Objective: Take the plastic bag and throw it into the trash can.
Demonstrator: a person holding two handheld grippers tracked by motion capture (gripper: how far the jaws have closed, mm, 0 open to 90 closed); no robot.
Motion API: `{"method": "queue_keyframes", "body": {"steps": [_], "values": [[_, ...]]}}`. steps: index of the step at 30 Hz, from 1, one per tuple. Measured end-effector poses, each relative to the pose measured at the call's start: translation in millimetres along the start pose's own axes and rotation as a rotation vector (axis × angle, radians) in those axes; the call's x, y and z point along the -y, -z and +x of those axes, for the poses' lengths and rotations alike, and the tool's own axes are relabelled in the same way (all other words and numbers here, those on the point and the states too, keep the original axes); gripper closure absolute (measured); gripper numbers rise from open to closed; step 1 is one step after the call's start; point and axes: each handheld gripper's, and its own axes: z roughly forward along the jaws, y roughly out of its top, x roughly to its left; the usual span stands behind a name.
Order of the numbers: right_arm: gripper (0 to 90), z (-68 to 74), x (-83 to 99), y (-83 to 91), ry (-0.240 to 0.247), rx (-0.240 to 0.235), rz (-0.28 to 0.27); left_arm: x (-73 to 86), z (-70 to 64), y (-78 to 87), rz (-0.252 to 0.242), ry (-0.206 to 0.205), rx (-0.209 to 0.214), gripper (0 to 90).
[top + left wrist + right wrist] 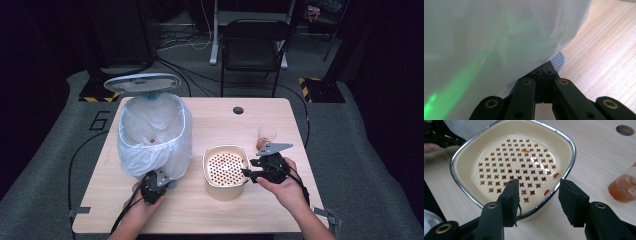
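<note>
Right gripper (537, 195) is open wide, jaws straddling the near rim of the strainer bowl (225, 170): left jaw inside over the perforated floor, right jaw outside the chrome edge. It isn't gripping yet. The bowl sits mid-table, directly ahead of that claw and touching distance from it, so the right hand is clearly the nearer one. A few orange scraps lie on the perforations near the rim.

Left gripper (151, 187) is at the foot of the pedal bin (154, 132), jaws closed together, tips pressed on the grey ribbed pedal (557, 60) under the white liner bag. Lid (142, 82) stands open, so I read the pedal as held down.

Key relation: the bin mouth lies to the left of the bowl, just beside it and higher. Next move, I'd guess, is to close on the rim, lift, then tip leftward over the liner. The plastic cup (266, 137) with orange liquid stands behind the right hand, well clear of that path.
</note>
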Motion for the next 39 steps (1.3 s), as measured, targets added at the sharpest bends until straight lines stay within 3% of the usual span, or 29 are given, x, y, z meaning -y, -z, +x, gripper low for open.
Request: {"method": "queue_keyframes", "body": {"steps": [9,17,23,26,28,35,39], "values": [[46.9,-18.2,-4.8,11.4,-0.021,0.047,-0.04,-0.1,0.1,0.0,0.001,0.001,-0.001,90.0],[37.7,-50.4,3.4,12.2,-0.051,0.137,-0.06,-0.1,-0.1,0.1,0.002,0.0,-0.001,90.0],[34.2,-66.1,8.9,12.0,-0.077,0.154,-0.08,-0.2,-0.2,0.0,0.001,0.0,-0.002,90.0],[29.3,-77.6,13.0,9.3,-0.083,0.195,-0.085,-0.2,0.2,0.0,0.003,0.002,-0.001,90.0],[18.9,-89.2,16.9,4.3,-0.101,0.236,-0.076,-0.1,0.1,-0.1,0.002,0.003,-0.004,90.0],[14.6,-107.7,22.9,-10.3,-0.14,0.267,-0.07,0.0,0.7,-0.1,0.003,0.01,0.001,90.0],[13.8,-114.7,21.6,-21.4,-0.141,0.26,-0.071,-0.3,0.7,0.3,0.006,0.008,0.004,90.0]]}}
